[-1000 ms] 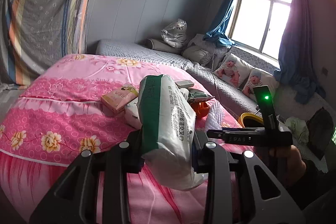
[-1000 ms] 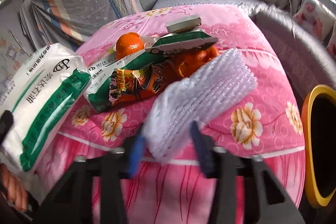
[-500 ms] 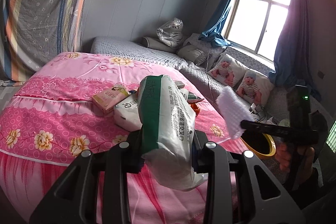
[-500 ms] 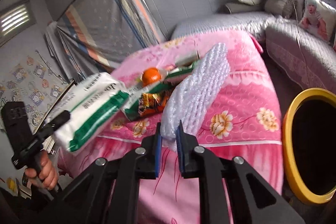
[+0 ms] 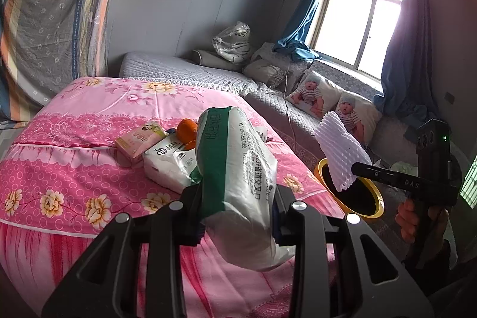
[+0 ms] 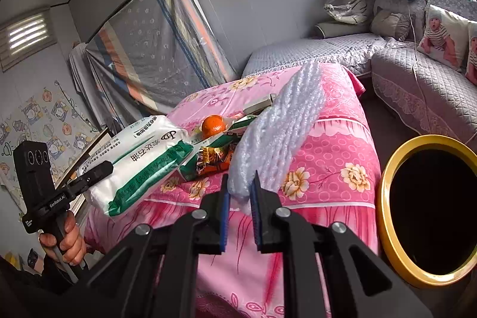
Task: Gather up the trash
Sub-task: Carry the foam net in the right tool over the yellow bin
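Above the floor beside the bed, the foam net (image 6: 277,136) hangs pinched in the right gripper (image 6: 240,192), close to the yellow-rimmed bin (image 6: 384,210) but not yet over its dark mouth in the right wrist view; from the left wrist view the net (image 5: 340,151) overlaps the bin's rim (image 5: 320,169). To finish this step well, I would carry the net until its free end hangs squarely above the opening, tip the gripper downward so the light foam falls straight, and only then part the fingers. Foam this light may cling to a pad or drift past the rim, so a low, centred release looks safer than a toss.

The right fingers (image 6: 225,213) are nearly closed, their blue pads squeezing the net's lower end with only the crushed foam between them; the jaws have just been closing on it. The left gripper (image 5: 238,216) is clamped partway on a white-and-green bag (image 5: 238,178), the soft pack bulging above and below the fingers (image 5: 193,213), held over the near edge of the bed (image 5: 59,169). It should go to the bin after the net, and being bulkier it may need to go in end first.

Other litter waits on the pink bedspread: a second white pack (image 5: 167,160), a pink box (image 5: 137,140), an orange (image 6: 213,124) and a snack wrapper (image 6: 214,158). A person's hand (image 6: 64,243) grips the left handle.
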`<state>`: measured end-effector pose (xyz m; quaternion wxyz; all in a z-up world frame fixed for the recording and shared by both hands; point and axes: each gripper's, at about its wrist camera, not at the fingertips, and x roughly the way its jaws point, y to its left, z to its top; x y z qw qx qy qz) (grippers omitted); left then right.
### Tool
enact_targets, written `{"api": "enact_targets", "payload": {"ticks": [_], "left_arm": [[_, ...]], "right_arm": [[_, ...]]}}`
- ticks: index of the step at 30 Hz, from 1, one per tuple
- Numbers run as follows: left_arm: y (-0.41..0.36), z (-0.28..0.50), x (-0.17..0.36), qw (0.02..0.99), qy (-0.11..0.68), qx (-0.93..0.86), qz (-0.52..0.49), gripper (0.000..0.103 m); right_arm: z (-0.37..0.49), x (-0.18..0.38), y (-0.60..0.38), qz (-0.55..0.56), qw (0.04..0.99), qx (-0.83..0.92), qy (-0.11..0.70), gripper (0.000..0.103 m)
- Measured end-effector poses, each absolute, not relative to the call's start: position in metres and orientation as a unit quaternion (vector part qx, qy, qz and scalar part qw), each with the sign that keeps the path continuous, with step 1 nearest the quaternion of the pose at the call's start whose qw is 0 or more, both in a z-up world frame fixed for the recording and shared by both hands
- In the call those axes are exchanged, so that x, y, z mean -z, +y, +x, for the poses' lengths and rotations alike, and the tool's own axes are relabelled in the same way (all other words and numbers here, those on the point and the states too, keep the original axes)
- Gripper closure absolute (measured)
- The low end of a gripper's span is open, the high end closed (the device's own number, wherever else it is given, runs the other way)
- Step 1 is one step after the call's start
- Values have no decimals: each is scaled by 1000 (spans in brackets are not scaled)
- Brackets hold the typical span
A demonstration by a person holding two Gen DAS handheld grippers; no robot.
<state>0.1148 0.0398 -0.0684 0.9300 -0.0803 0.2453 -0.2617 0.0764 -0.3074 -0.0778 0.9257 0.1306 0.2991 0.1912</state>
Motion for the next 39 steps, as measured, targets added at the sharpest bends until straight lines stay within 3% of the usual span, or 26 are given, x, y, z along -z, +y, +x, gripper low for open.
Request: {"api": "enact_targets", "payload": {"ticks": [17,39], "left_arm": [[-17,124,52,915,244,318,-47,72],[-195,181,56,854,284,436,14,72]], "right_arm": [[49,70,-366,173,947,-105,250,91],[36,119,-457,211,939,66,262,91]]}}
